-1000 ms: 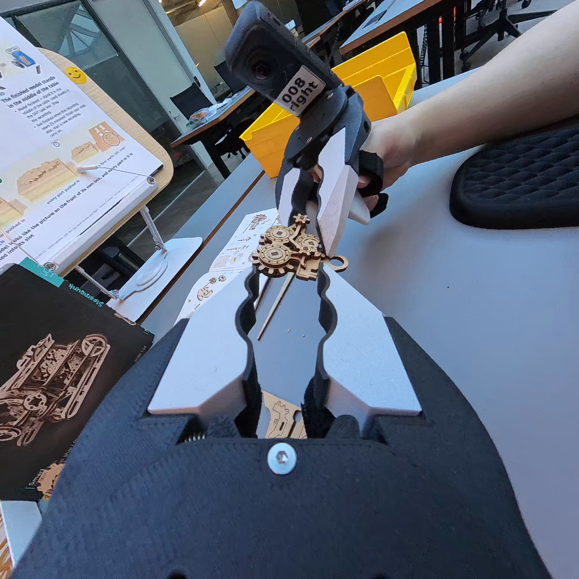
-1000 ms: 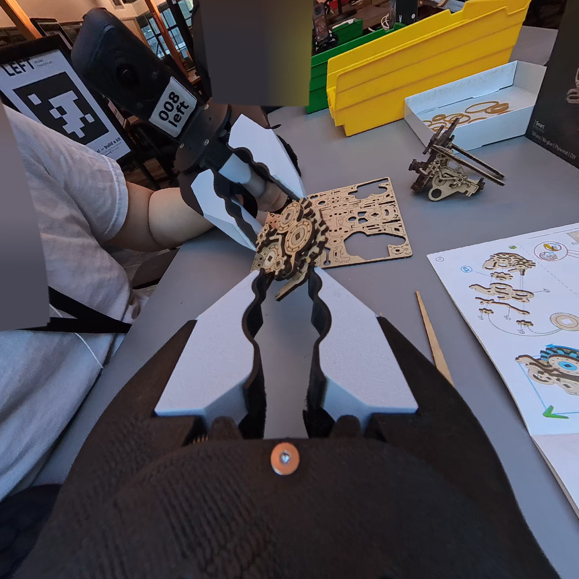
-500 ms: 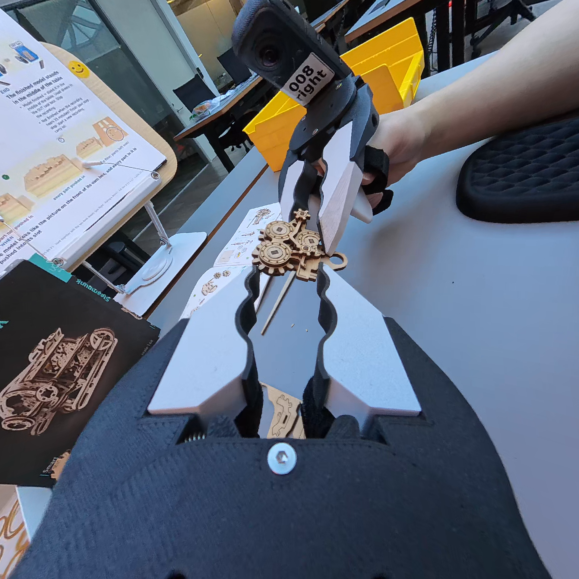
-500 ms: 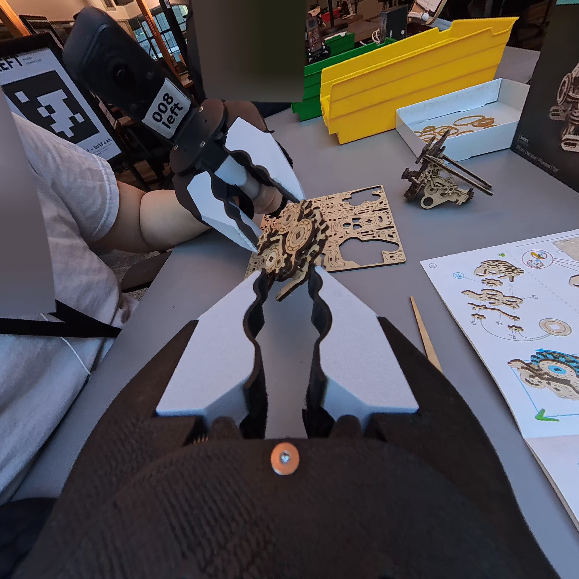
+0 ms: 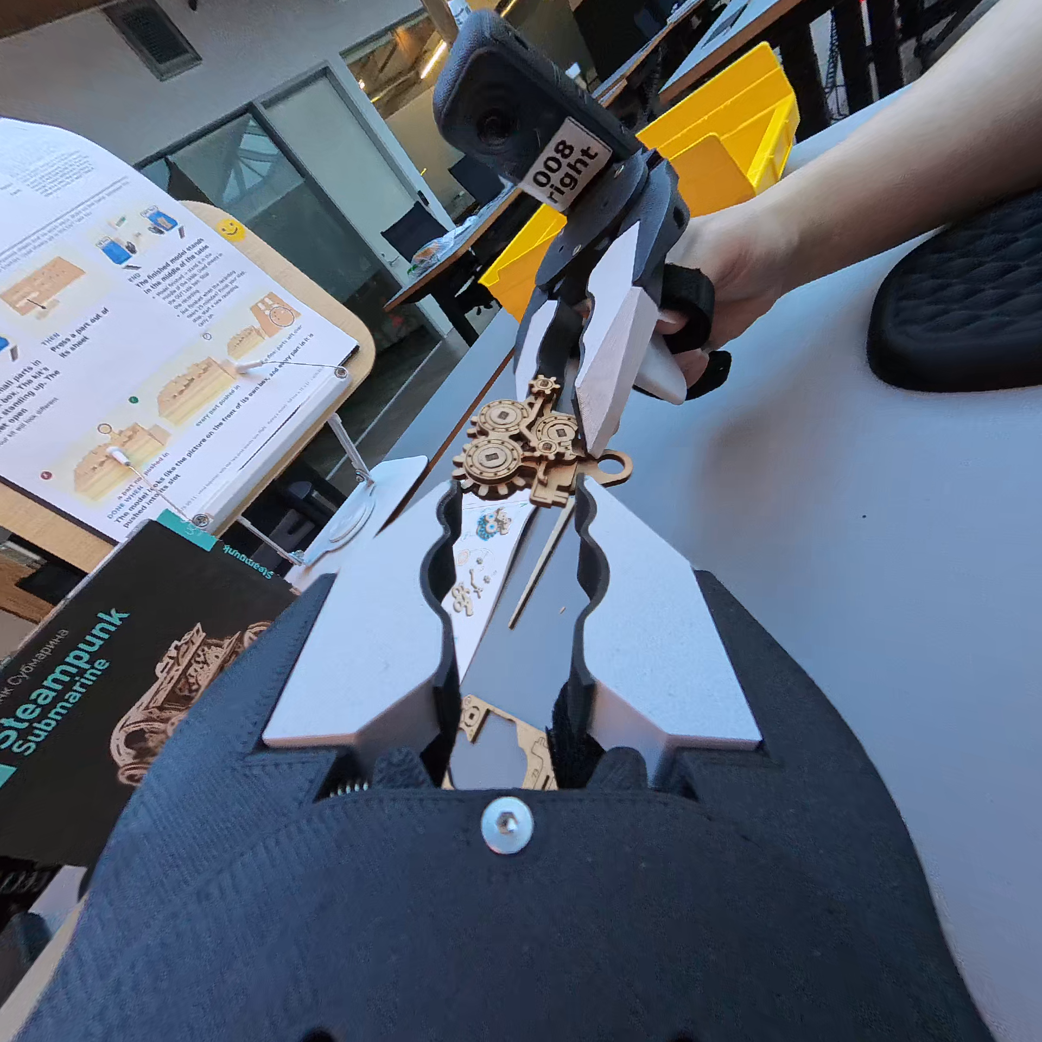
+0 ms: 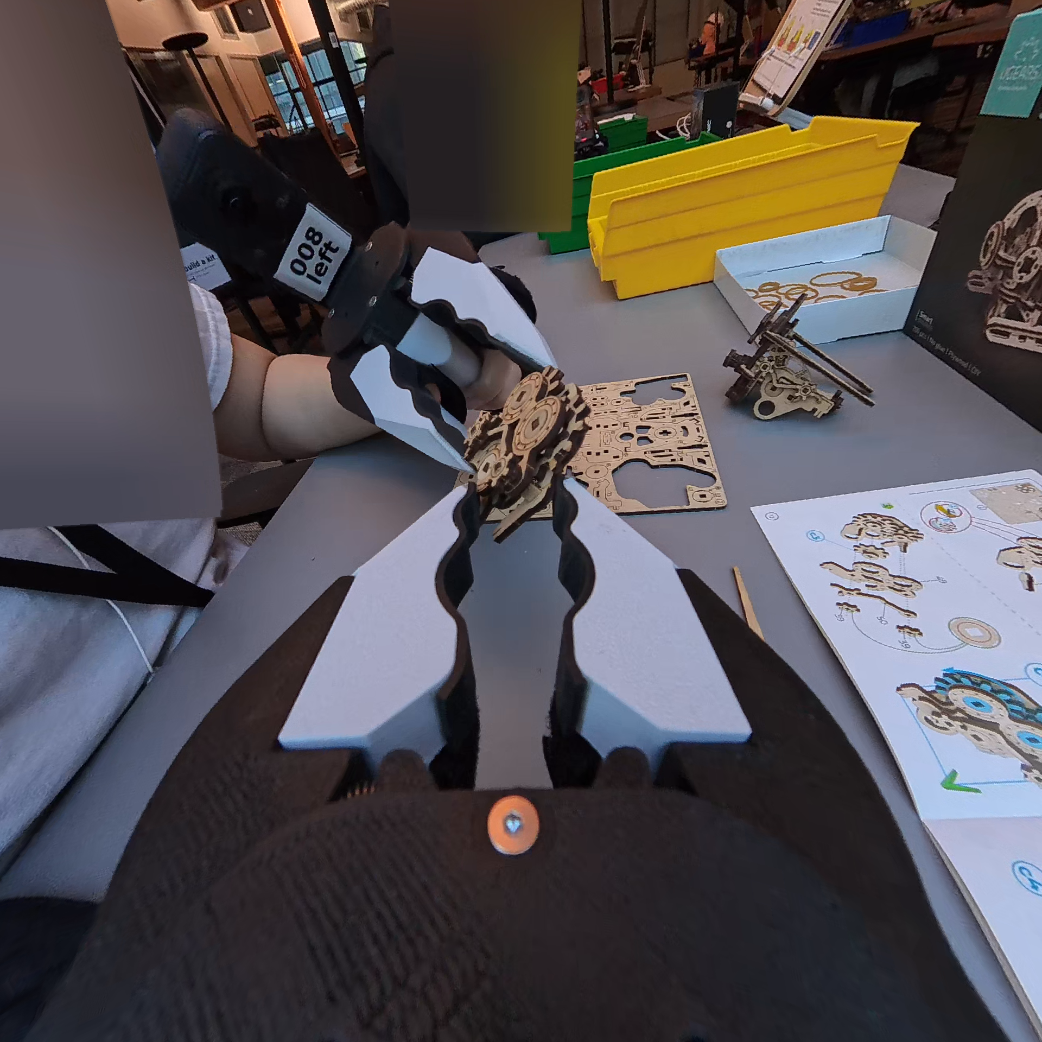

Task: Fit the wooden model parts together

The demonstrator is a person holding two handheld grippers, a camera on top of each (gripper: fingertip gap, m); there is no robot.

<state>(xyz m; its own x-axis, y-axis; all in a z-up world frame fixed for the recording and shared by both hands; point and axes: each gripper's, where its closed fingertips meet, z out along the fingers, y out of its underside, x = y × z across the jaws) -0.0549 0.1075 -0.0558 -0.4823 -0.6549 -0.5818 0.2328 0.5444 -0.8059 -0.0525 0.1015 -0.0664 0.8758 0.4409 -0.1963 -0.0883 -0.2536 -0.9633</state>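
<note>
A wooden gear assembly (image 5: 516, 445) with several cogwheels hangs in the air above the grey table, held from both sides. My left gripper (image 5: 516, 488) is shut on its lower edge. My right gripper (image 6: 514, 493) is shut on the opposite side of the same assembly (image 6: 524, 440). The right gripper shows from the front in the left wrist view (image 5: 558, 417). The left gripper shows in the right wrist view (image 6: 507, 417). A punched-out wooden parts sheet (image 6: 637, 445) lies flat under the assembly. A second, darker sub-assembly (image 6: 789, 378) with rods stands farther right.
An instruction sheet (image 6: 913, 620) and a thin wooden stick (image 6: 747, 600) lie to the right. Behind them are yellow bins (image 6: 733, 208), a white tray (image 6: 902, 293) with rings and a black product box (image 6: 1003, 270). A page stand (image 5: 141, 366) and a black pad (image 5: 958, 316) flank the left view. Left and right tips are no more than a few centimetres apart. My right tips are roughly 12 centimeters from the thin wooden stick (image 6: 747, 600). It is also in sight in the left wrist view (image 5: 521, 599).
Both grippers keep their hold on the gear assembly. The held pair has shifted and tilted slightly, so the instruction sheet now shows between the left fingers.
</note>
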